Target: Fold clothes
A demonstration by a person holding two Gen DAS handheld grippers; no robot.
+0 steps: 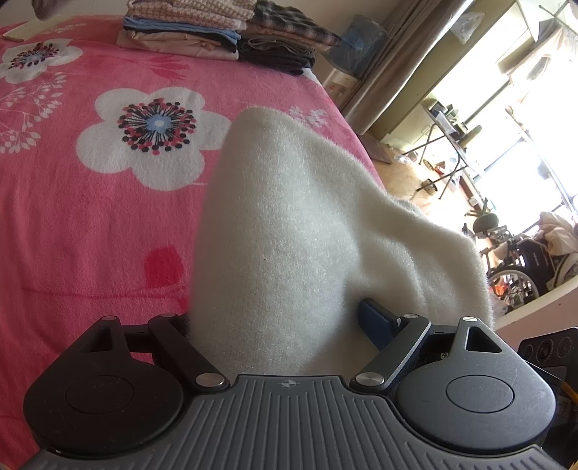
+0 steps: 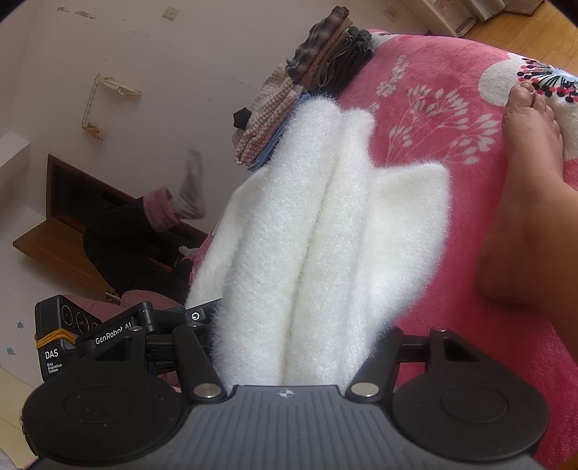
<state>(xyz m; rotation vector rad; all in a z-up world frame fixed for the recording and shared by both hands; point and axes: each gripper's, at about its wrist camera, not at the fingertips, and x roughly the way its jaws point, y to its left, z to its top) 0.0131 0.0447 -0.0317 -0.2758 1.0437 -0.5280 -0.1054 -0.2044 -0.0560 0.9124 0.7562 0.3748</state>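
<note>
Two grippers shared one load over a pink floral blanket (image 1: 90, 224) that covered the bed. Across it, at the far edge, sat stacks of folded clothes (image 1: 216, 32), striped, plaid and dark pieces piled side by side. A bare foot (image 2: 531, 173) rested on the blanket at the right of the right wrist view. Between the cameras and the bed rose the white fuzzy garment (image 1: 289, 235), lifted off the blanket and bunched into thick folds. The left gripper (image 1: 285, 325) stood wide, its jaws packed with that fabric, one blue fingertip (image 1: 375, 321) showing beside the pile. The right gripper (image 2: 289, 343) was parted less widely, with the garment's folded rolls filling the gap; its fingertips were buried in the fleece.
</note>
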